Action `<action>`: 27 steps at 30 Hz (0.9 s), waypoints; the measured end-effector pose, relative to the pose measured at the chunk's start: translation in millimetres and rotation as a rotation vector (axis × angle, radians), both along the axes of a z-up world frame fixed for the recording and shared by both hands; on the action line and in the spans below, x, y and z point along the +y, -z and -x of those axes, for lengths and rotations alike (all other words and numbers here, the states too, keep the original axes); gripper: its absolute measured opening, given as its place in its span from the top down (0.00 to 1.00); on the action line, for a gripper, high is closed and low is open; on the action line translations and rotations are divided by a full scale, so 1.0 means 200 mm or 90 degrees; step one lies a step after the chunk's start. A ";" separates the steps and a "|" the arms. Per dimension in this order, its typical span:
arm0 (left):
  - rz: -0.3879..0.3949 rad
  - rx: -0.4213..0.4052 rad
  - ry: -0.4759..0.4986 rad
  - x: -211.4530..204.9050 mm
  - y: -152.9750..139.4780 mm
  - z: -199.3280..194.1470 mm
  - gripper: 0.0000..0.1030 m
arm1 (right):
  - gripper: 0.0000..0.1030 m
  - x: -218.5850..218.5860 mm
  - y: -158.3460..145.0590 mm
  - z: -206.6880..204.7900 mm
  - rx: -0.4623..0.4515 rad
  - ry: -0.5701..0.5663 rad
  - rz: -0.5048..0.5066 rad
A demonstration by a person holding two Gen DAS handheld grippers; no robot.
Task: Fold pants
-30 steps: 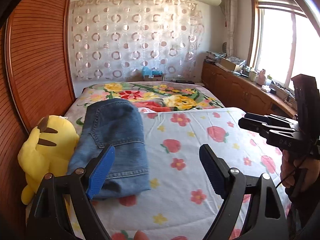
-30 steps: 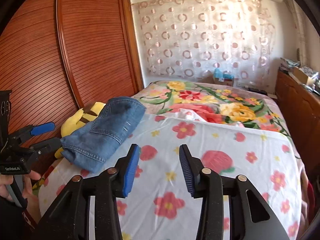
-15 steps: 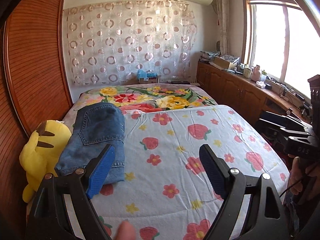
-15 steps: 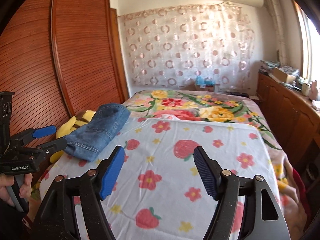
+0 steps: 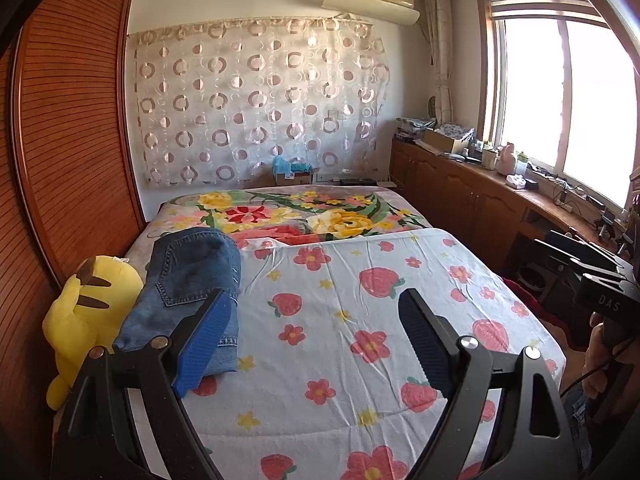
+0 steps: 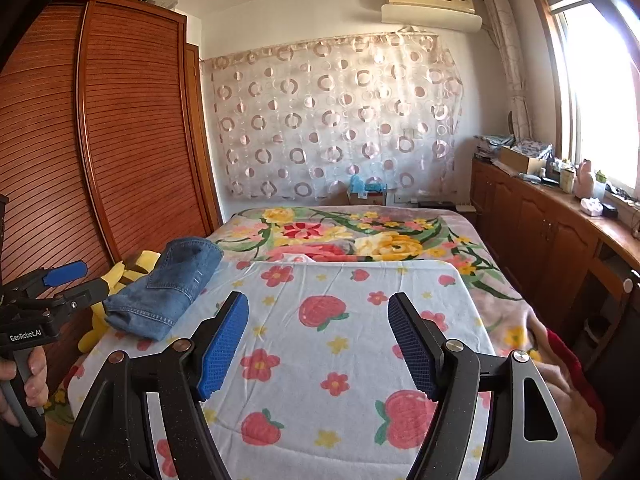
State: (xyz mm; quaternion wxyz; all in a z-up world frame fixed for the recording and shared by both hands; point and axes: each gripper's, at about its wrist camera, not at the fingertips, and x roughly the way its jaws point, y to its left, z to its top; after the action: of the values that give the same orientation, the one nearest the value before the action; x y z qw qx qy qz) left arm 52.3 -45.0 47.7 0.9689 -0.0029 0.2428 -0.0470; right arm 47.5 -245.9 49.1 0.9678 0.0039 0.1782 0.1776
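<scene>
The folded blue jeans (image 5: 188,292) lie on the left side of the bed, next to a yellow plush toy; they also show in the right wrist view (image 6: 168,288). My left gripper (image 5: 316,344) is open and empty, held back from the bed's near end, its left pad overlapping the jeans in view. My right gripper (image 6: 318,344) is open and empty, also back from the bed. The left gripper shows from the side in the right wrist view (image 6: 76,280), and the right gripper's body shows at the right edge of the left wrist view.
A yellow plush toy (image 5: 86,316) sits against the wooden wardrobe (image 5: 68,152). A strawberry-print sheet (image 5: 360,320) covers the bed over a floral blanket (image 5: 296,212). Wooden cabinets (image 5: 472,200) with clutter run along the right under the window.
Both grippers have pulled back and up from the bed, so the jeans look smaller and farther. The right gripper has opened wider. The jeans have not moved.
</scene>
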 end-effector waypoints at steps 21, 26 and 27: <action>-0.002 0.000 -0.002 -0.01 0.00 0.01 0.16 | 0.28 -0.06 0.00 -0.03 -0.007 -0.006 -0.006; -0.001 -0.001 -0.001 0.00 0.00 0.01 0.16 | 0.28 -0.07 0.00 -0.03 -0.007 -0.007 -0.006; -0.001 -0.001 -0.001 0.00 0.00 0.01 0.16 | 0.28 -0.06 0.00 -0.03 -0.007 -0.007 -0.006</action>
State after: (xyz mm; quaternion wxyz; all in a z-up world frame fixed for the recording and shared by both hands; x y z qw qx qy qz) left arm 50.4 -45.8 46.9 0.9692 -0.0021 0.2420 -0.0457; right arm 52.8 -258.2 48.4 0.9678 0.0063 0.1722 0.1837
